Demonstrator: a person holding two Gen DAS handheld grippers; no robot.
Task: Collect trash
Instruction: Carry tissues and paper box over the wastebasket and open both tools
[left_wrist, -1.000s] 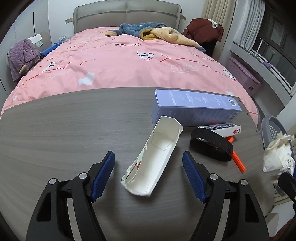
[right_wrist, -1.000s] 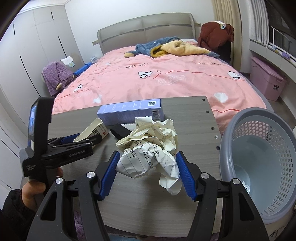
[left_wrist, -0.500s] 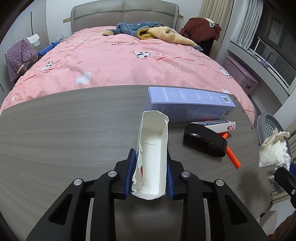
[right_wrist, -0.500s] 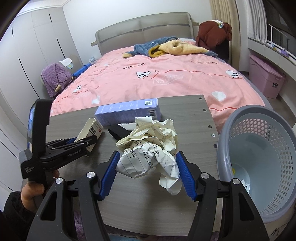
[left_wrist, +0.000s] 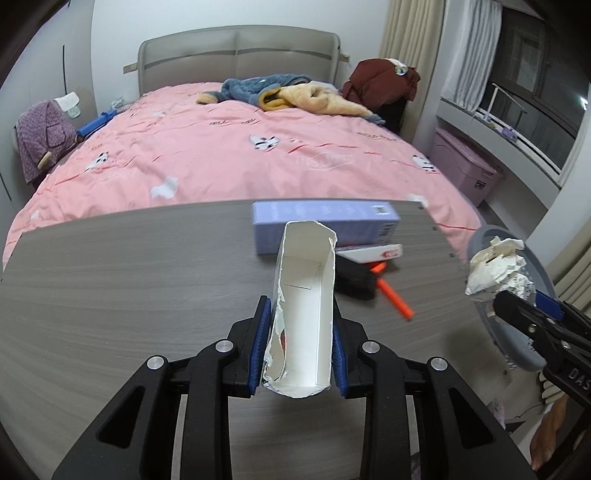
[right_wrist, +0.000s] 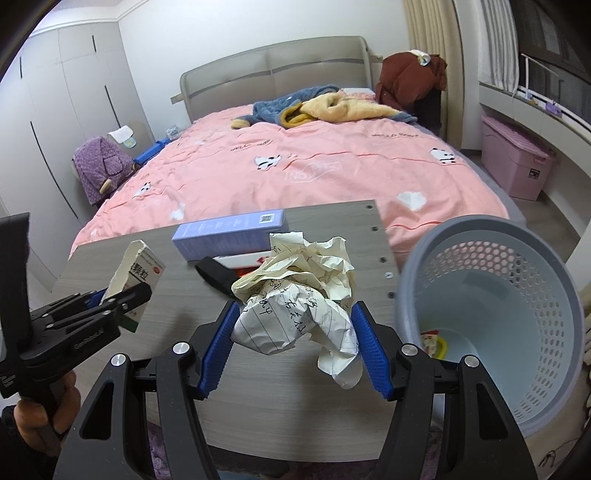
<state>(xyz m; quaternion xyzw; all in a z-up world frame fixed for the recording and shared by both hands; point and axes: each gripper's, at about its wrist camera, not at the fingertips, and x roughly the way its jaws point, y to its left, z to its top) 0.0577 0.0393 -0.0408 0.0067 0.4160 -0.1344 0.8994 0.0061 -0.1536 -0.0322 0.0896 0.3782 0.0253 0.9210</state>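
Left wrist view first: we see our left gripper (left_wrist: 298, 347) clenched on a torn white carton (left_wrist: 304, 314), its blue pads (left_wrist: 260, 345) pressed against both long sides after the jaws have just been closing. The carton is open along its top, ragged on its left edge, and points away from us, lifted off the grey table (left_wrist: 129, 277). Beyond it, near the table's far edge, lies a pale purple box (left_wrist: 325, 221). Just beside that box, toward us, sit a white and red packet (left_wrist: 373, 253), a black object (left_wrist: 354, 278) and an orange stick (left_wrist: 395, 295), all close to the right edge. At the right of this view our right gripper holds a paper wad (left_wrist: 495, 267) over a grey basket (left_wrist: 480, 236).

From the right wrist, we see our right gripper (right_wrist: 293, 341) grasping the crumpled paper wad (right_wrist: 299, 295), lined and written on, both blue pads (right_wrist: 219, 338) against it, with a loose tail hanging below. It hangs over the table's near right corner. The perforated basket (right_wrist: 517, 236) stands just off the right edge, with a small wrapper (right_wrist: 434, 341) at its bottom. To the left, a hand (right_wrist: 40, 410) holds the left gripper (right_wrist: 122, 302) with the carton (right_wrist: 136, 273) tilted upward, above the table's left part. A pink bed (right_wrist: 314, 173) fills the room behind.
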